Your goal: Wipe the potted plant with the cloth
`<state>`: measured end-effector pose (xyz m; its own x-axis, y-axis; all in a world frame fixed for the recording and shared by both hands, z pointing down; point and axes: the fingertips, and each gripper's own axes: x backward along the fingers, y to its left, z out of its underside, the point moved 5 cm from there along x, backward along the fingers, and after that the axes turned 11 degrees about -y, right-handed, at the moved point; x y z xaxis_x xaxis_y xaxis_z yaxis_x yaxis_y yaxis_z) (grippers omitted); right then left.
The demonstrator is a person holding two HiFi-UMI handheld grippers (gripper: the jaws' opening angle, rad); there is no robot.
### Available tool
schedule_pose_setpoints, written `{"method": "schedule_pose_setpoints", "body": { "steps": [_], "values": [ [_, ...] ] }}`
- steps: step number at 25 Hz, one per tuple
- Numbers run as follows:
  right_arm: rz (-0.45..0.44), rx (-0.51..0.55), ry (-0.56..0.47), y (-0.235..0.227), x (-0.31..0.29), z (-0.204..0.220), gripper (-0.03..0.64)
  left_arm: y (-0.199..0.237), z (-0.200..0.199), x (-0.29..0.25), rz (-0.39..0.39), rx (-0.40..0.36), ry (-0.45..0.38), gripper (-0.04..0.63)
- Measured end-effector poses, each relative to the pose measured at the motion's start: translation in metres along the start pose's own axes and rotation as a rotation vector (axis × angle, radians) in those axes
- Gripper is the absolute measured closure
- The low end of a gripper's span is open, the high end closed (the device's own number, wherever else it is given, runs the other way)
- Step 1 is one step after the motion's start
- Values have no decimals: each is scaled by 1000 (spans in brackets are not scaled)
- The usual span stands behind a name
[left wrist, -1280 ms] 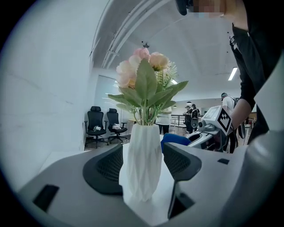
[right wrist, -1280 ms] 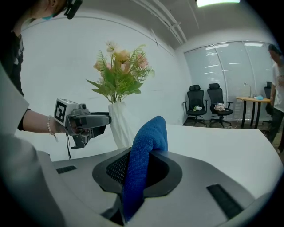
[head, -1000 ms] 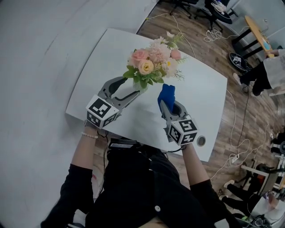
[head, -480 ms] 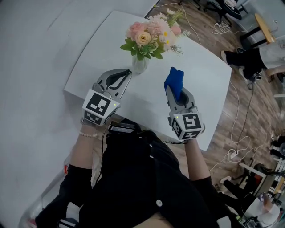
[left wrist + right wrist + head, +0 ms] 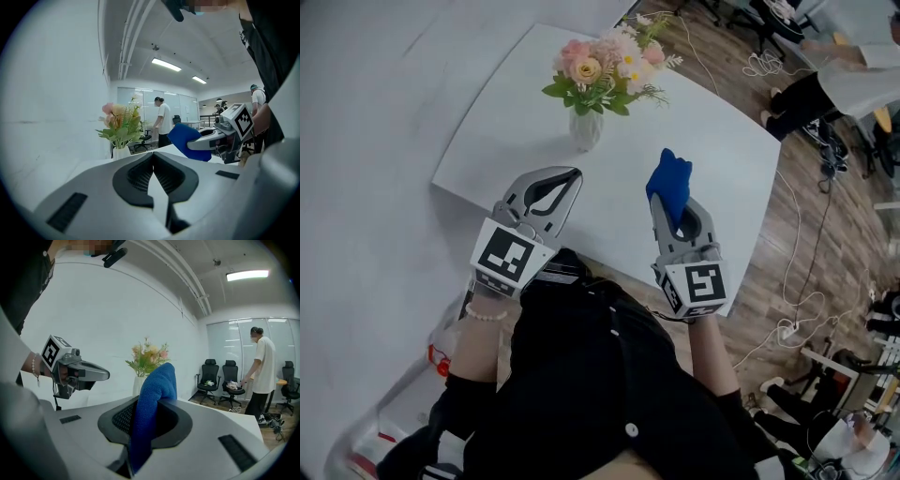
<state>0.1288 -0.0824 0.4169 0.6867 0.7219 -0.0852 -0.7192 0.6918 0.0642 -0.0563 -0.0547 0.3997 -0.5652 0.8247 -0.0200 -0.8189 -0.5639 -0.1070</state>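
Potted plant [image 5: 598, 70]: pink, peach and white flowers with green leaves are seen upright in a white vase [image 5: 586, 129], its long axis vertical. It is set towards the far side of the white table [image 5: 506, 131], well apart from both grippers.
Blue cloth [image 5: 670, 181]: a folded bundle is clamped in the right gripper. Its long axis is laid along the jaws, and its free end is pushed out past the tips, away from the person and towards the far part of the table. It is kept clear of the plant.
Right gripper [image 5: 679, 214]: it is closed on the cloth and held above the near table edge.
Left gripper [image 5: 573, 173]: the jaws have just been closing and are seen brought together, with nothing between them. It is pointed towards the vase.
Background: office chairs [image 5: 218, 373] and a standing person [image 5: 260, 369] can be made out.
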Motion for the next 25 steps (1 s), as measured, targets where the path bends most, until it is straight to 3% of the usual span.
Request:
{"method": "schedule_pose_setpoints", "body": {
  "steps": [7, 10, 14, 25],
  "values": [
    [-23, 24, -45, 5, 12, -17, 531, -17, -14, 14, -33, -4, -19, 580],
    [-30, 40, -48, 4, 16, -18, 531, -21, -17, 19, -74, 40, -10, 580],
    [-34, 47, -44, 4, 20, -20, 531, -23, -17, 22, -65, 19, -24, 580],
    [-52, 39, -61, 6, 21, -24, 531, -30, -34, 19, -100, 66, -55, 581]
  ]
}}
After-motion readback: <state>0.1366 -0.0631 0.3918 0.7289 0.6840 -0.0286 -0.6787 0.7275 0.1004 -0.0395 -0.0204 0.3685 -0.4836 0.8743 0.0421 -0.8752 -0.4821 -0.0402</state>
